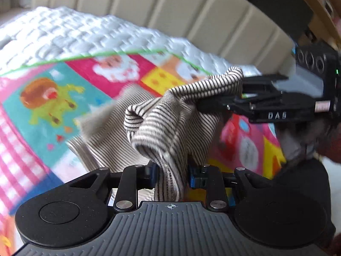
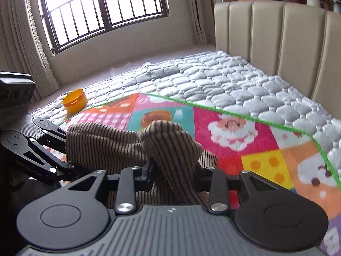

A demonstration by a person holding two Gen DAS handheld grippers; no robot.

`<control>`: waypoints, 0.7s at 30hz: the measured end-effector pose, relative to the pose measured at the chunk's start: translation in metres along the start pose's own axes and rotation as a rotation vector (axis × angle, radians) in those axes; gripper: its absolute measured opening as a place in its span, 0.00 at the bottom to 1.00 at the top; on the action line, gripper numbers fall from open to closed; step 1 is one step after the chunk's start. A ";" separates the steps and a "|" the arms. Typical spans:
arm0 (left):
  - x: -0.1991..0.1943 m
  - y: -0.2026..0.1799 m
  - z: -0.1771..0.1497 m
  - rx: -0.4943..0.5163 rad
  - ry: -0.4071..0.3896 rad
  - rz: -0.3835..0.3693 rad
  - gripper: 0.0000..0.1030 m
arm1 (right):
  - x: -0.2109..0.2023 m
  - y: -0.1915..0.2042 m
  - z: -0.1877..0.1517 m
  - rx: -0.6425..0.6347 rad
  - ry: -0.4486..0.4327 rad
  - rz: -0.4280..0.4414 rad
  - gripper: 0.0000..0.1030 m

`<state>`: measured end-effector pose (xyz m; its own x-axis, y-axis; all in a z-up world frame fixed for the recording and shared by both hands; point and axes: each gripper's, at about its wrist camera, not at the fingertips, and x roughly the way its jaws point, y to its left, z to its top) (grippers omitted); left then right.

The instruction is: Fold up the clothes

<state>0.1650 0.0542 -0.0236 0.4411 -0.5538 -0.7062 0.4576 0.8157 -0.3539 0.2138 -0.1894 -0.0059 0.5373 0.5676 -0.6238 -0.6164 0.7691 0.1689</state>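
Item: striped knit garment (image 1: 170, 115), brown/cream fine stripe, exact type not clear. Loc: held up over cartoon-print play mat (image 1: 53, 98), which lies on quilted white mattress pad (image 2: 213, 81) of bed; lower part of garment trails onto mat.

Left tool (image 1: 170, 177): pinching a hemmed edge of the cloth, fabric bunched betw. the blue pads. Right tool (image 2: 174, 172): likewise pressed onto a gathered fold; cloth humps up over its fingers.

Handling (est.): light, soft, limp, some stretch; no stiffness, so sags and twists betw. the two holds. Not fragile. Ribbed knit prob. grips pads well, low slip risk. Best holds: hem/seam edges or corners, one layer only; both pinches now look bunched, may need re-grip to spread flat.

Edges/room: mat has green border (image 2: 234, 113); open mat fwd and to right of garment. Padded beige headboard (image 2: 277, 38) beyond, well apart. Orange plastic cup (image 2: 74, 100) near mat's far-left corner, apart from cloth. Tools sit close together; little slack betw. them.
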 end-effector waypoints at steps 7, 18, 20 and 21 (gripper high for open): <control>0.056 0.067 0.006 -0.143 0.004 0.116 0.31 | 0.112 -0.038 0.004 0.073 0.173 -0.045 0.42; 0.058 0.073 -0.003 -0.145 -0.003 0.132 0.51 | 0.078 -0.045 -0.019 0.224 0.041 -0.063 0.58; 0.056 0.074 -0.004 -0.161 -0.006 0.126 0.51 | 0.069 -0.038 -0.021 0.227 0.026 -0.047 0.42; 0.055 0.072 -0.004 -0.164 -0.005 0.125 0.51 | 0.064 -0.036 -0.021 0.236 0.026 -0.038 0.37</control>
<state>0.2190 0.0833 -0.0903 0.4907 -0.4468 -0.7481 0.2672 0.8943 -0.3588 0.2584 -0.1864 -0.0681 0.5408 0.5316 -0.6519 -0.4430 0.8388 0.3165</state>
